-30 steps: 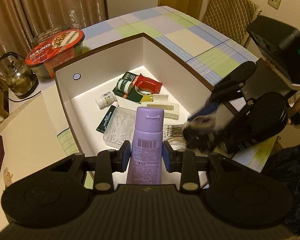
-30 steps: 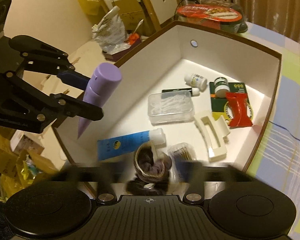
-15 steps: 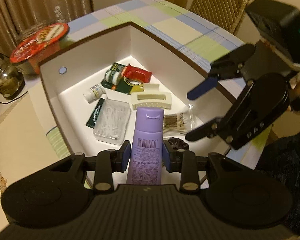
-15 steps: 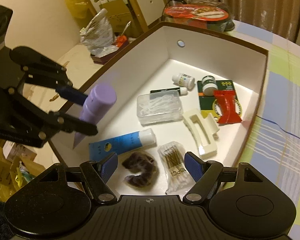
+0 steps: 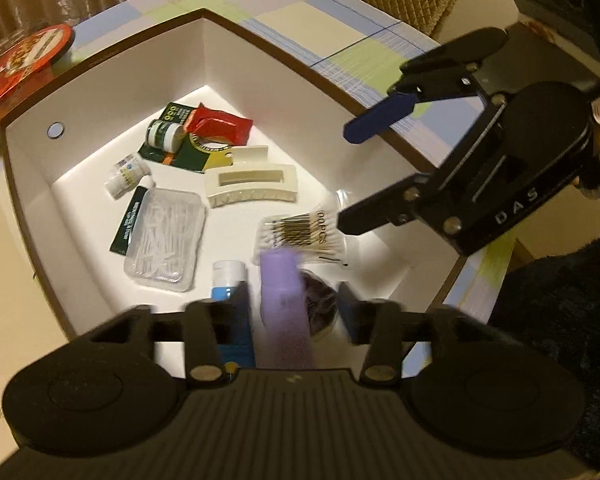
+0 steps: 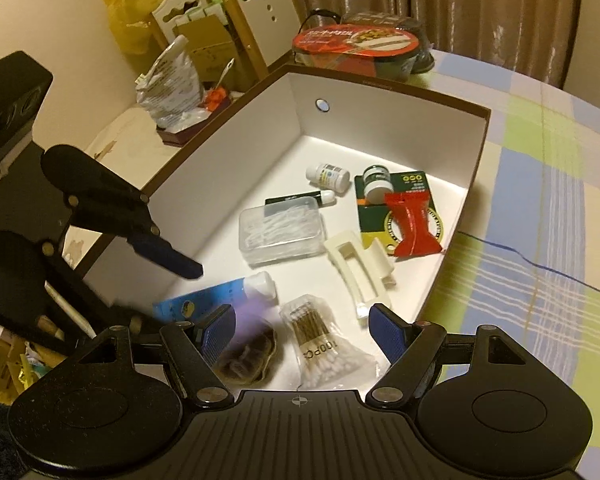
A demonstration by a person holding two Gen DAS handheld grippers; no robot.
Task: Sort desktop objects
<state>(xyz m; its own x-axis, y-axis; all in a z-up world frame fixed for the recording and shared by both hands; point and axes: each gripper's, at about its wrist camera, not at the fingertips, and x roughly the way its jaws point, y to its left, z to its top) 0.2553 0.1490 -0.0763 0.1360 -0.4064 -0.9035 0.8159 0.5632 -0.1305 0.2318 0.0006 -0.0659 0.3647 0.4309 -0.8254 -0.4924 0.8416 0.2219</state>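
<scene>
A white box with a brown rim holds small items. My left gripper is open over its near corner. A blurred purple bottle hangs between its fingers, touching neither pad. Under it lie a dark scrunchie, a blue tube and a cotton swab pack. My right gripper stands open over the box's other side, holding nothing.
Further in lie a cream hair claw, a clear plastic case, a red packet, a green jar and a small white bottle. A red-lidded noodle bowl stands behind the box on the checked tablecloth.
My left gripper has opened and the purple bottle is dropping from it into the box. My right gripper let the scrunchie go into the box and has opened wide.
</scene>
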